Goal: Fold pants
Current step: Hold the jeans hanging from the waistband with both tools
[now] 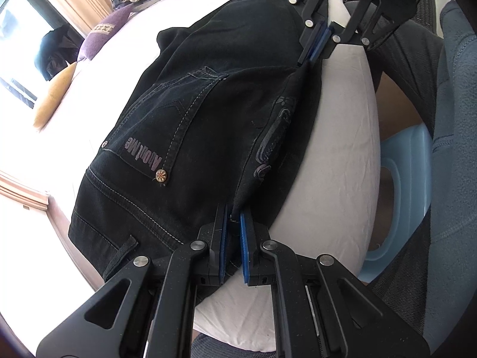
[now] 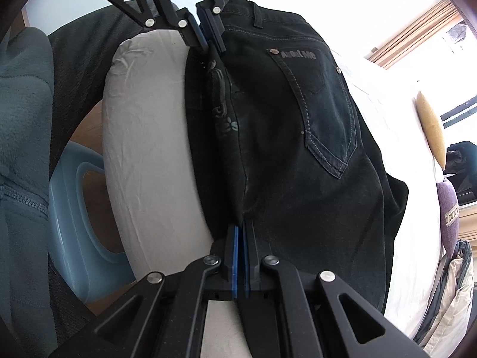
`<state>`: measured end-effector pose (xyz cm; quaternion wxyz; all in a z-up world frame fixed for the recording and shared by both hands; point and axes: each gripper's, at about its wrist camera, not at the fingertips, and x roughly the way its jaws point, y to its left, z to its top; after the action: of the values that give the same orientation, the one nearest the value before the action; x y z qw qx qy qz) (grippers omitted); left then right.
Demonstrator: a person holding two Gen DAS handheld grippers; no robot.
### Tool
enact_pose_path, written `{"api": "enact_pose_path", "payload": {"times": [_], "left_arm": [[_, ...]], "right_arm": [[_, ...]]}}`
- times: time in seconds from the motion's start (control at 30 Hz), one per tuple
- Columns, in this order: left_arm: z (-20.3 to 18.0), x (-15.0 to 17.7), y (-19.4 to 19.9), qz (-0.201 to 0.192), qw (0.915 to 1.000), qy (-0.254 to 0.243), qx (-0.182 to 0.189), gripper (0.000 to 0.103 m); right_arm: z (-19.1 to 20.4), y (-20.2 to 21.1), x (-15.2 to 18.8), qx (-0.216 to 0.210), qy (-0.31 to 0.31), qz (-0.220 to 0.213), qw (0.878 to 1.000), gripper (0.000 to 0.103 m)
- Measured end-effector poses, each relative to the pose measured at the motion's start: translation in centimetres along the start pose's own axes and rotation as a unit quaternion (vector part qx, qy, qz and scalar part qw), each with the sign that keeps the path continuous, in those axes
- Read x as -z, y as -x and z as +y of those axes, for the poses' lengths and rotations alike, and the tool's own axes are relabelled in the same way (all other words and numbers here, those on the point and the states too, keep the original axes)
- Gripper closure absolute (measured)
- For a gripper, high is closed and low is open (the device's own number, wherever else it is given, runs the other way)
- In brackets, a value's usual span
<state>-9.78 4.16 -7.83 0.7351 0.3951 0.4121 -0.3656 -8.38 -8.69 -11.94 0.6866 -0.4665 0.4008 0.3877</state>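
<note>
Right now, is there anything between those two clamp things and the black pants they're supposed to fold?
No, nothing visible stands between them. The left gripper and the right gripper are each already shut on the near edge of the black pants, which lie on the white bed. The fabric runs straight into both.

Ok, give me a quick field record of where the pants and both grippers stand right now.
garment: black pants, lying folded on the white bed, back pocket facing up
left gripper: shut on the pants edge near the waistband end
right gripper: shut on the same edge, further along towards the legs
edge held: the one nearest the bed's side, pinched up off the sheet
surface: white sheet, wrinkled
nearby: light blue plastic stool beside the bed; yellow cushion and purple cushion further back
</note>
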Motion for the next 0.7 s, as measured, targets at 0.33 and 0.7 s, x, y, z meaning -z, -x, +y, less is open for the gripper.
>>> {"api": "enact_pose_path", "payload": {"times": [0.33,0.7], "left_arm": [[0.0,0.5,-0.7,-0.002,0.9998,0.017,0.004,0.096],[0.4,0.4,-1.8,-0.011,0.9979,0.064,-0.008,0.092]], "right_arm": [[-0.2,-0.7,-0.7,0.004,-0.003,0.004,1.000,0.100],[0.9,-2.2,-1.1,0.015,-0.040,0.006,0.999,0.096]]}}
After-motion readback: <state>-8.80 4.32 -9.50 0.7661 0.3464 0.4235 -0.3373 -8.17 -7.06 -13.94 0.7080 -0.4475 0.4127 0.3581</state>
